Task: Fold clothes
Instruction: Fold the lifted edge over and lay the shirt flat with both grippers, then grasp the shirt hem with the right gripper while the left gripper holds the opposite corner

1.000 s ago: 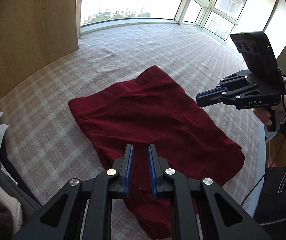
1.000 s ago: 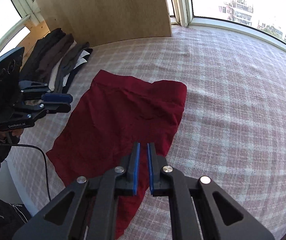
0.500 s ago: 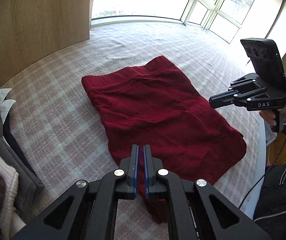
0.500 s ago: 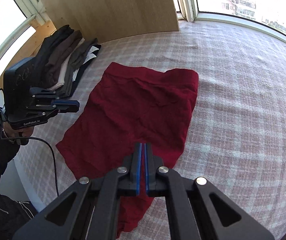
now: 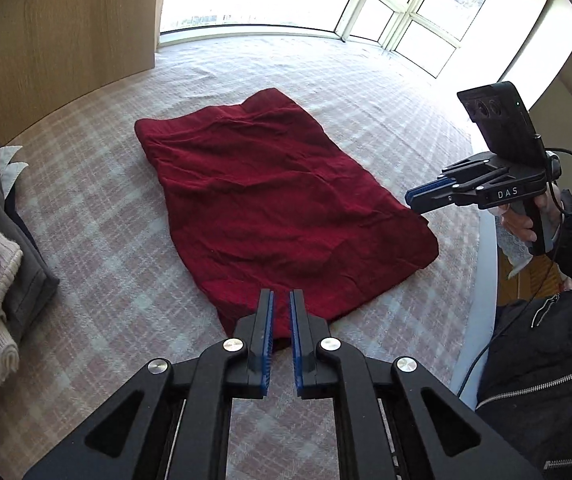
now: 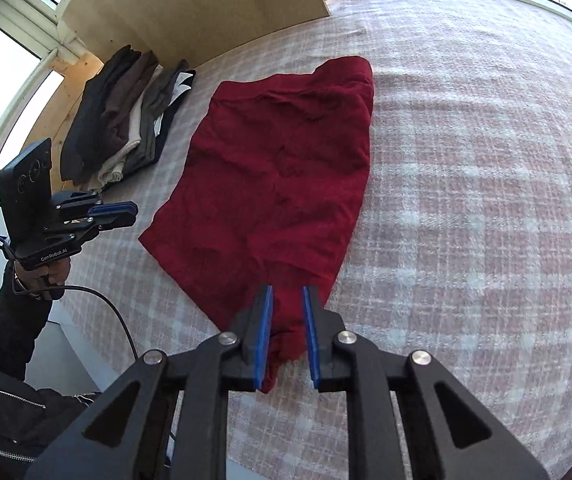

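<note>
Both hand-held grippers reopened above one red garment.

Plaid-covered bed under my jaws, with two lots of clothing on it.

The bed below me is covered in a pale pink-and-white checked blanket that runs to the windows on the far side and to a wooden panel at one end. A dark red garment lies spread flat on it, lightly wrinkled, its near edge just below my fingers in both of my views. Well apart from it, next to the wooden panel, sits a stack of folded clothes in black, brown, cream and grey, resting directly on the blanket.
</note>
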Motion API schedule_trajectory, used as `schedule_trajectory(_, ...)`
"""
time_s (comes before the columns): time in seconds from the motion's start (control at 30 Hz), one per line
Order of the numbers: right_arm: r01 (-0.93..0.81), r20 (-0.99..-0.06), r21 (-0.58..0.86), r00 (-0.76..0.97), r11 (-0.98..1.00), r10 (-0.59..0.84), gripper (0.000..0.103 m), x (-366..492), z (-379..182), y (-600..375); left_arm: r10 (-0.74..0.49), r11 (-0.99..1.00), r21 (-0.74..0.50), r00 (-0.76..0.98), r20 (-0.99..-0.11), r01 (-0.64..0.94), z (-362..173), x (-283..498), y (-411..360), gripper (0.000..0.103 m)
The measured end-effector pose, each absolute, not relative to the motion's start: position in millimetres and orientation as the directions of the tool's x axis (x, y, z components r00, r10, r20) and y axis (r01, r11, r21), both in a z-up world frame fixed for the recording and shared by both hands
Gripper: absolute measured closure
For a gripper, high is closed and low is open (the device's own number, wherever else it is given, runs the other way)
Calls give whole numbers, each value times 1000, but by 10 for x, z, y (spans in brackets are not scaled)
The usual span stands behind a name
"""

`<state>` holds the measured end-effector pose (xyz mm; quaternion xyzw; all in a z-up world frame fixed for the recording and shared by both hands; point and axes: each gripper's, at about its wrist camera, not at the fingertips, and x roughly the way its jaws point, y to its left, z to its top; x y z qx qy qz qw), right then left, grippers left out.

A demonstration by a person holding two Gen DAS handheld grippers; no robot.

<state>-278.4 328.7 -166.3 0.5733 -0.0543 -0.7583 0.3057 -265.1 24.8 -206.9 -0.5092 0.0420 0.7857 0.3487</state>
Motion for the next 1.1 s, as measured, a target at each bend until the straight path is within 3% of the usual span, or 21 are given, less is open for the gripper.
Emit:
schedule_trajectory(0.13,410,-876,384,-122,-827,-467,88,-2786,-1933,3133,428,-786,-235,-228,-875,-572,-2307,-2591,243,92)
schedule_trajectory(0.17,413,-876,381,-125,-828,-465,94,-2783,-1956,3158,416,-800,-237,-224,-882,-551,-2303,-2590,197,92)
schedule_trajectory(0.23,404,-881,373,-128,-835,-455,95,-2780,-1952,3208,367,-829,-200,-237,-900,-523,-2258,-2571,134,88)
schedule_trajectory(0.27,396,-884,369,-129,-841,-449,95,-2780,-1934,3234,344,-833,-165,-261,-902,-528,-2211,-2539,124,92)
schedule_trajectory(0.57,445,-899,285,-184,-849,-398,91,-2647,-1828,3137,420,-751,-151,-289,-860,-643,-1983,-2407,485,89)
schedule_trajectory(0.67,463,-917,252,-167,-850,-362,91,-2668,-1933,3094,330,-756,-89,-259,-908,-649,-2175,-2436,496,88)
schedule_trajectory(0.8,452,-917,270,-148,-850,-370,92,-2718,-1971,3115,416,-742,-200,-206,-886,-639,-2070,-2332,323,89)
schedule_trajectory(1.1,462,-920,259,-150,-848,-363,92,-2712,-1977,3095,418,-749,-220,-187,-889,-625,-2230,-2425,489,91)
